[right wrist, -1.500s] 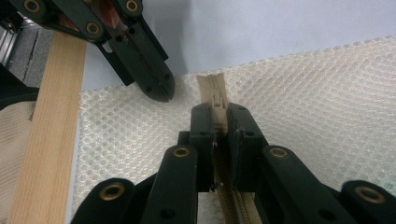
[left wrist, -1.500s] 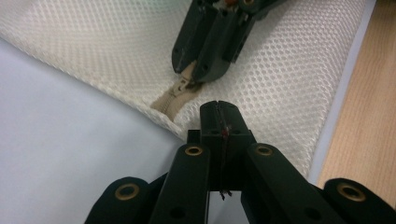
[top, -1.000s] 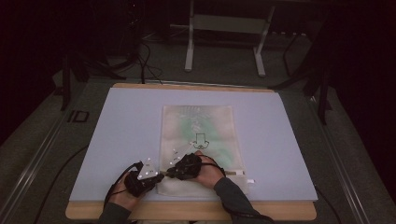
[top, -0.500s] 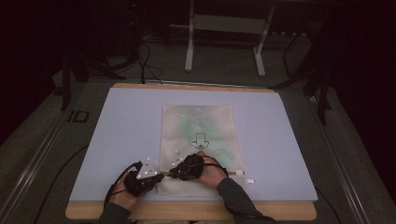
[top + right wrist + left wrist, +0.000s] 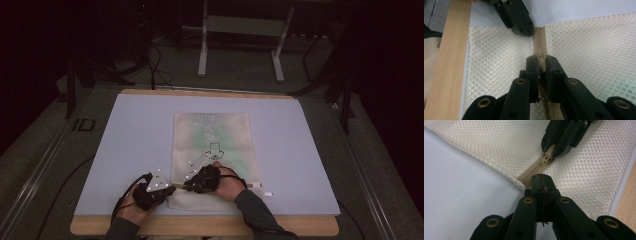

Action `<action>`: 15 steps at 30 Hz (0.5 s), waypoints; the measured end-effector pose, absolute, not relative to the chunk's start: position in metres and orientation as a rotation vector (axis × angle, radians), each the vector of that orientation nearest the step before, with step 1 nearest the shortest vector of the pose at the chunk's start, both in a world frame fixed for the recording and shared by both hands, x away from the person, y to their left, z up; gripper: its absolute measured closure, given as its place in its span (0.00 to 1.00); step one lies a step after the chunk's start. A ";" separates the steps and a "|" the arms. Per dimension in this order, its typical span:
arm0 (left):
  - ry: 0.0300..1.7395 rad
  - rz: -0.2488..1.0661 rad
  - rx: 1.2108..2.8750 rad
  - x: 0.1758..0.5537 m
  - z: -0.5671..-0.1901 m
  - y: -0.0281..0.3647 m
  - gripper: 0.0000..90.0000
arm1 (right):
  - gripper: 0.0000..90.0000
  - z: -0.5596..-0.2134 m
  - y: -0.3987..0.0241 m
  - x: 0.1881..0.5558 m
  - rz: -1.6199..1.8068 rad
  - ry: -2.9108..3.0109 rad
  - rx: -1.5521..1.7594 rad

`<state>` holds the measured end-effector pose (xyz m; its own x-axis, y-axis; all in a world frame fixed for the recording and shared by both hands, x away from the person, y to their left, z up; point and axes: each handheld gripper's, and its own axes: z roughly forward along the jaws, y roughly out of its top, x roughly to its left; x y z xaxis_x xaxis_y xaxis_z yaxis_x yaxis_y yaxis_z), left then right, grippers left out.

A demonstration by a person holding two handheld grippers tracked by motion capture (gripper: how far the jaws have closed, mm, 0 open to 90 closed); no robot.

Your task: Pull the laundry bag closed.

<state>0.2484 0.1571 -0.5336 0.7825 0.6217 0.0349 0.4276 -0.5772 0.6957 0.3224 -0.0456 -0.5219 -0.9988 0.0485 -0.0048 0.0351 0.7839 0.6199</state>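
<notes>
One cream mesh bag (image 5: pixel 212 150) is seen lying flat on the pale desk (image 5: pixel 125 140), its zipped edge towards the near edge of the desk, at about six o'clock in the high view. Two grippers are held at that edge, one in each of the person's hands.

The left gripper (image 5: pixel 167 190) is placed at the bag's near left corner. In the left gripper view its jaws are pressed together on the end of the beige zipper tape (image 5: pixel 534 170), where the tape runs out at the corner of the mesh.

The right gripper (image 5: pixel 192 184) is set just beside it, at about three o'clock from the left one. In the right gripper view its jaws are closed on the zipper, which is pinched between the two pads (image 5: pixel 533 67). In the left gripper view the zipper slider (image 5: pixel 547 158) is seen right at the tips of the right gripper, at about twelve o'clock from the left gripper's own jaws.

One zipper and one slider are counted. A faint green print and a small dark drawing are visible on the bag
</notes>
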 end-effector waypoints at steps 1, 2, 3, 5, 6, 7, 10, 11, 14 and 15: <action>0.775 0.359 2.273 0.248 -0.534 0.157 1.00 | 0.91 -0.522 -0.047 0.322 1.022 2.947 0.068; 0.775 0.359 2.273 0.248 -0.534 0.157 1.00 | 0.91 -0.522 -0.047 0.322 1.022 2.947 0.068; 0.774 0.359 2.274 0.249 -0.534 0.157 1.00 | 0.91 -0.522 -0.049 0.322 1.027 2.948 0.075; 0.774 0.357 2.273 0.249 -0.534 0.157 1.00 | 0.91 -0.522 -0.049 0.322 1.026 2.948 0.076; 0.774 0.357 2.274 0.249 -0.533 0.157 1.00 | 0.91 -0.522 -0.049 0.322 1.023 2.949 0.076; 0.773 0.359 2.274 0.248 -0.534 0.157 1.00 | 0.91 -0.522 -0.049 0.322 1.016 2.950 0.072; 0.773 0.356 2.274 0.249 -0.533 0.157 1.00 | 0.91 -0.521 -0.051 0.322 1.006 2.950 0.070; 0.773 0.356 2.274 0.249 -0.533 0.157 1.00 | 0.91 -0.521 -0.053 0.322 1.007 2.951 0.073; 0.773 0.355 2.273 0.249 -0.533 0.157 1.00 | 0.91 -0.521 -0.056 0.323 1.004 2.955 0.072; 0.773 0.354 2.274 0.249 -0.533 0.157 1.00 | 0.91 -0.521 -0.056 0.323 1.001 2.954 0.072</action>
